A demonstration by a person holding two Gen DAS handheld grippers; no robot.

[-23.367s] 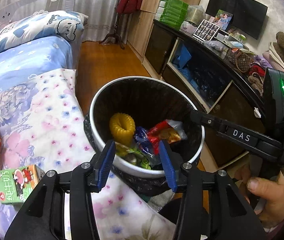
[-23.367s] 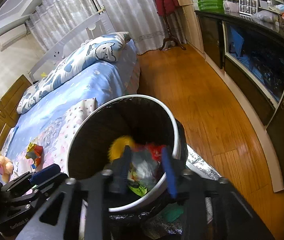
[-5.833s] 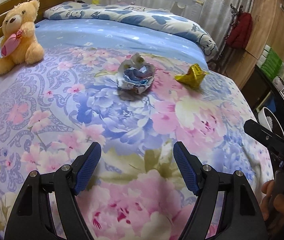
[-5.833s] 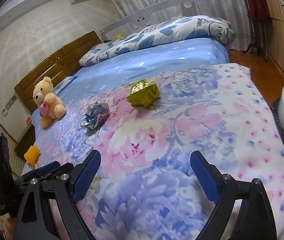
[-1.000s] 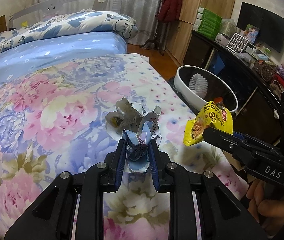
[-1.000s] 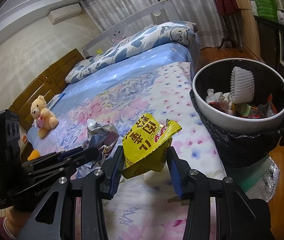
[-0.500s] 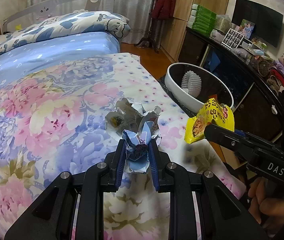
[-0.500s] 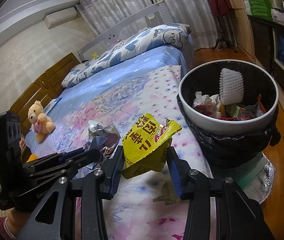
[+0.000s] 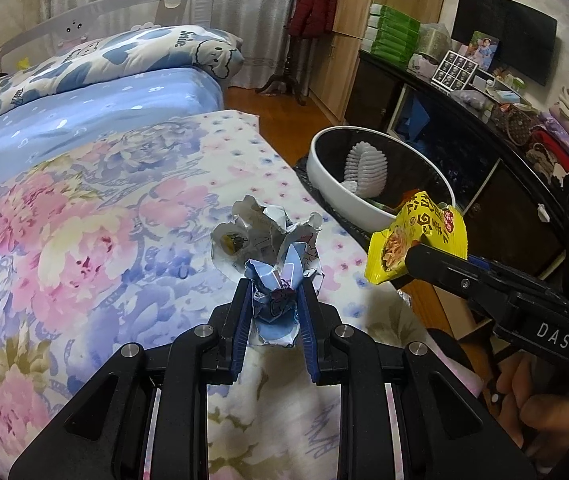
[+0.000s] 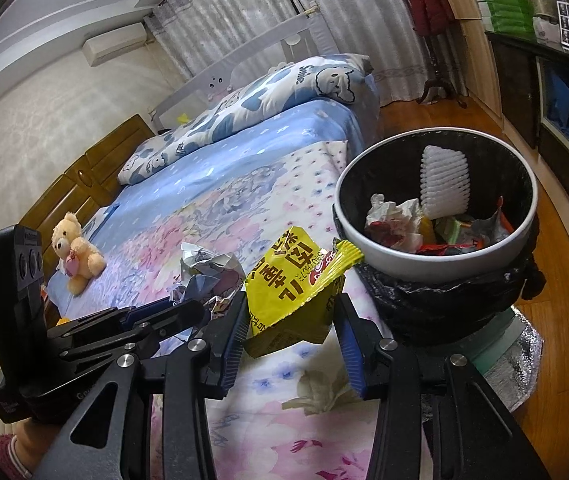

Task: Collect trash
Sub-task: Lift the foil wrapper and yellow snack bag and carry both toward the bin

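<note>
A bed covered in a floral quilt fills most of the scene. Just beside its foot corner, on the floor, stands a white-rimmed trash bin lined with a black bag, already holding wrappers and a white brush; it sits close to the bed, probably so litter can be dropped in without walking.

Both tools carry trash lifted clear of the quilt, apparently on the way to the bin. The right gripper is closed on a yellow snack packet, pinched at its lower part so the crimped top points toward the bin, which lies just beyond and to the right of the fingertips. The left gripper is clamped on a crumpled blue-and-white wrapper, whose torn foil blooms above the pads; the bin is farther off, ahead and to the right.
</note>
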